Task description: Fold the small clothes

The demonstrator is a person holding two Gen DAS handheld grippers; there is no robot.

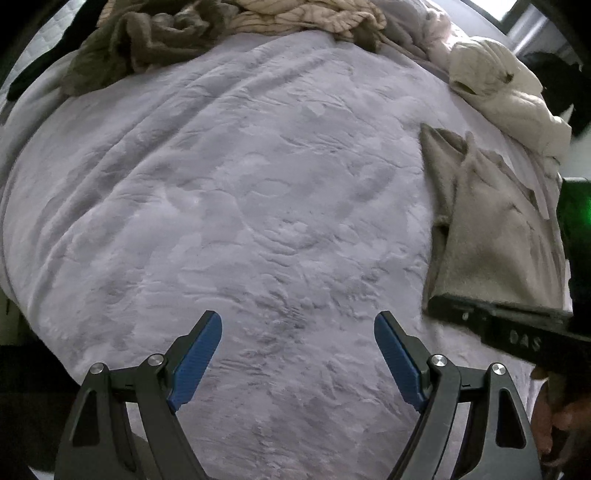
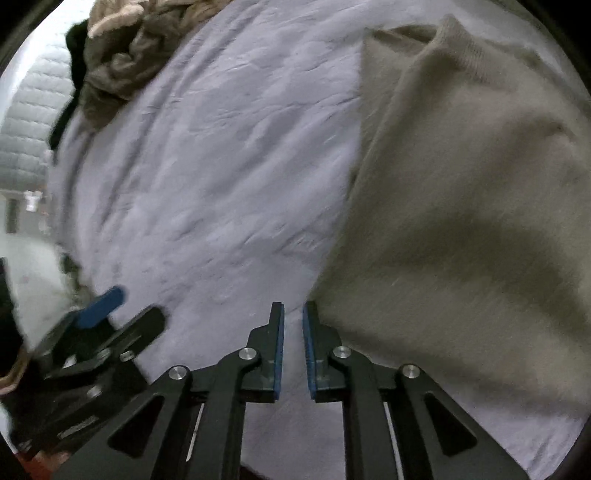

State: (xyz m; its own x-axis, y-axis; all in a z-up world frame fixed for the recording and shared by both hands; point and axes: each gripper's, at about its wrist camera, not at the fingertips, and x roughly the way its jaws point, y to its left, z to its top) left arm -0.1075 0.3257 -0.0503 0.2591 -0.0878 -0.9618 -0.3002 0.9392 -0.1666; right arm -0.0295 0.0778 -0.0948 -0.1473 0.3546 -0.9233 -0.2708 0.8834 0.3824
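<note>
The left gripper [image 1: 297, 328] hangs over the pale grey bedspread [image 1: 240, 192] with its jaws spread wide, blue pads [image 1: 199, 360] far apart and nothing between them. It touches no cloth; only bare bedspread shows under the gap.

Over on the right of the left wrist view lies the beige sweater [image 1: 495, 229], folded into a long flat shape on the bedspread. The black body of the right gripper [image 1: 517, 325] crosses its near edge at the lower right of the frame; from here I cannot tell whether it presses on the fabric.

Now the right wrist view: the right gripper [image 2: 293, 314] has its jaws drawn narrow, only a slim slot left between the blue pads [image 2: 308, 354], and nothing is pinched in it. The beige sweater [image 2: 461, 192] fills the right half of the frame, its lower left corner just beside the right-hand finger. The picture is blurred here.

At the lower left of that view the left gripper [image 2: 122, 310] shows, jaws apart.

A heap of olive and cream clothes [image 1: 177, 33] sits along the top of the left wrist frame, and a cream garment [image 1: 495, 81] is bunched at the upper right.
</note>
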